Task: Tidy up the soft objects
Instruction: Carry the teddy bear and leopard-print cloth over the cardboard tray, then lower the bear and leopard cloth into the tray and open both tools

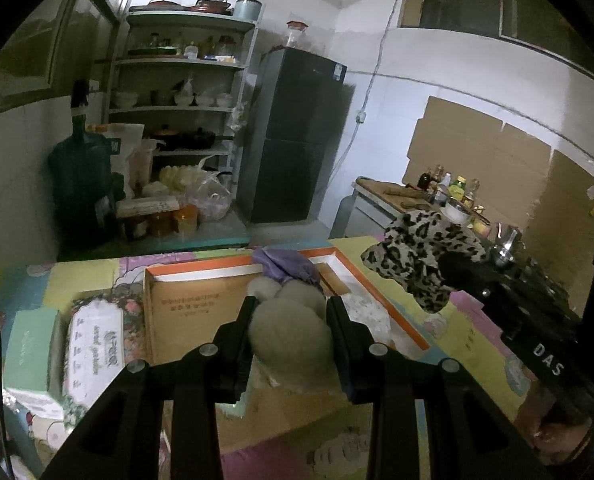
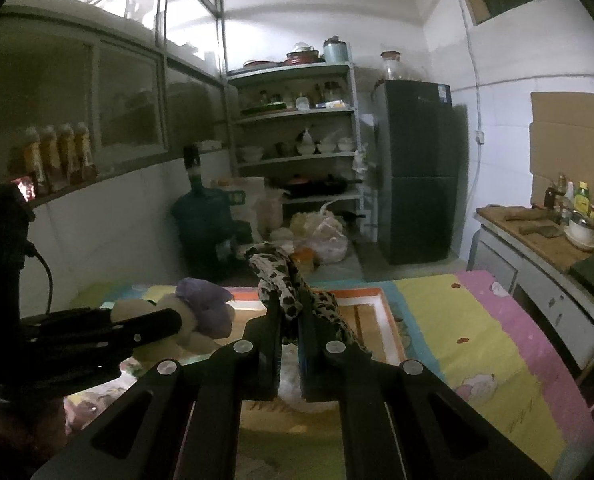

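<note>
**Two soft things held over an open box in a dim kitchen**

The desk [image 2: 497,320] is covered with a patchwork cloth of yellow, pink and teal panels. On it lies a shallow open cardboard box [image 1: 185,312] with an orange rim and a white inner edge. Left of the box lie a flowered packet with a white label [image 1: 97,344] and a pale green carton [image 1: 29,356]. Behind stand a metal shelf rack [image 1: 185,92] crowded with bowls, jars and pans, a dark refrigerator [image 1: 297,136], a blue water jug [image 1: 81,176] and, to the right, a counter [image 2: 537,240] with bottles and a white bowl. Cardboard sheets cover part of the white tiled wall.

The left tool [image 1: 291,316] is closed on a beige plush toy [image 1: 289,332], rounded and fuzzy, with a purple part [image 1: 285,266] at its far end; it is held above the box. The right tool [image 2: 289,320] is clamped fully together on a leopard-print cloth [image 2: 281,284], limp and crumpled, spotted black on tan, hanging over the box's right side.
</note>
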A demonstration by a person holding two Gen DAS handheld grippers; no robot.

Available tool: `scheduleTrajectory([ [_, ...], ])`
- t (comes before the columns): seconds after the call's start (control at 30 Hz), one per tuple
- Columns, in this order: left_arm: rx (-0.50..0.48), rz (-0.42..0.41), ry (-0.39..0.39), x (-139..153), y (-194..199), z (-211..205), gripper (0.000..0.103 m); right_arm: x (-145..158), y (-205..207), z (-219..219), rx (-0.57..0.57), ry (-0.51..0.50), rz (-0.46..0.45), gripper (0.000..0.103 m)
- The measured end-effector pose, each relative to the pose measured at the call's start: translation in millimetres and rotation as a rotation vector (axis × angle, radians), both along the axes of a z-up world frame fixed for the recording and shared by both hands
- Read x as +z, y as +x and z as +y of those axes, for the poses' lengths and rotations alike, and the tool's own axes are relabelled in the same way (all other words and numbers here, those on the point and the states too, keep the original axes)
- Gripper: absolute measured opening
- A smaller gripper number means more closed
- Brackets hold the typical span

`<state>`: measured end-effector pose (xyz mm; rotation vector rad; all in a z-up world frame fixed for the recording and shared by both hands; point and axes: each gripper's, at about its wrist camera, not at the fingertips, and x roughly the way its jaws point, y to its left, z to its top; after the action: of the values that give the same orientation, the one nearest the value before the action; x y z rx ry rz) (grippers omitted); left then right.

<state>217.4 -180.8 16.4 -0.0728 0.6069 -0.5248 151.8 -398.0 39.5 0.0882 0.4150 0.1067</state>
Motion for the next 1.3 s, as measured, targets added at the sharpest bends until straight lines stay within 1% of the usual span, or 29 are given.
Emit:
scheduleTrajectory([
  [0.37,0.03,0.055,0.006,-14.6,43.8,-29.1,0.035,-18.3,52.0,-27.7,0.001,0.014,0.044,0.006],
  [0.63,0.043,0.072,0.037,-23.5,66.8,-49.4,0.035,-33.7,85.1,-40.4,-0.002,0.043,0.072,0.006],
  [1.0,0.058,0.111,0.042,-34.4,88.8,-60.7,0.035,-50.5,111.9,-46.1,0.0,0.051,0.098,0.006],
  [1.3,0.064,0.17,0.047,-50.5,106.2,-64.2,0.035,-72.0,132.6,-48.1,0.006,0.061,0.165,0.006],
])
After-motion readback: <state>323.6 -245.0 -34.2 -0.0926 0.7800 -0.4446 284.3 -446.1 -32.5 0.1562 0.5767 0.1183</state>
